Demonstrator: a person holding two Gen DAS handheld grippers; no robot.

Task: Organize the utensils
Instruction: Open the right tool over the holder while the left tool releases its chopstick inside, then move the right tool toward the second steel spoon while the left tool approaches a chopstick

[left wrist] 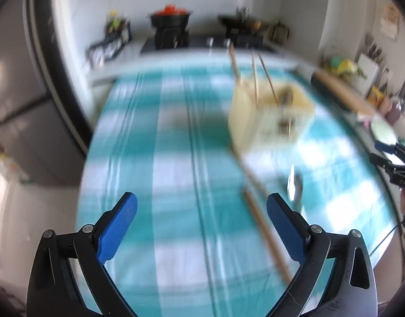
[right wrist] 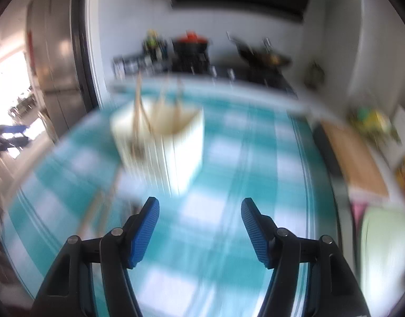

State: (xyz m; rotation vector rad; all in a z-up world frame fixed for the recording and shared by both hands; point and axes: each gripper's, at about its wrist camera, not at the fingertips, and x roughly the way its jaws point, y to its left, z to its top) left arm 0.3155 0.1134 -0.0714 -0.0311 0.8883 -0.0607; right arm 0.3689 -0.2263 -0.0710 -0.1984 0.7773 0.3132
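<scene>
Reaching for loose chopsticks (left wrist: 265,227) at left gripper's (left wrist: 201,227) 3 o'clock, holder (left wrist: 271,116) at 1 o'clock; both grippers spread, empty. Right gripper (right wrist: 199,228) idle. Next probably: straddle sticks, pinch.

Left gripper (left wrist: 201,206) and right gripper (right wrist: 200,210): black angular linkage arms, silver pivot screws. Fingers (left wrist: 118,228) carry blue ribbed pads. A thin cable (left wrist: 384,240) trails beside the right gripper.

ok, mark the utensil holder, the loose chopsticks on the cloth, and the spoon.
utensil holder (right wrist: 176,148): right wrist view, front wall.
loose chopsticks (left wrist: 263,222): left wrist view, mid-shaft of the nearer stick.
spoon (left wrist: 296,187): left wrist view, blurred metal body.
</scene>
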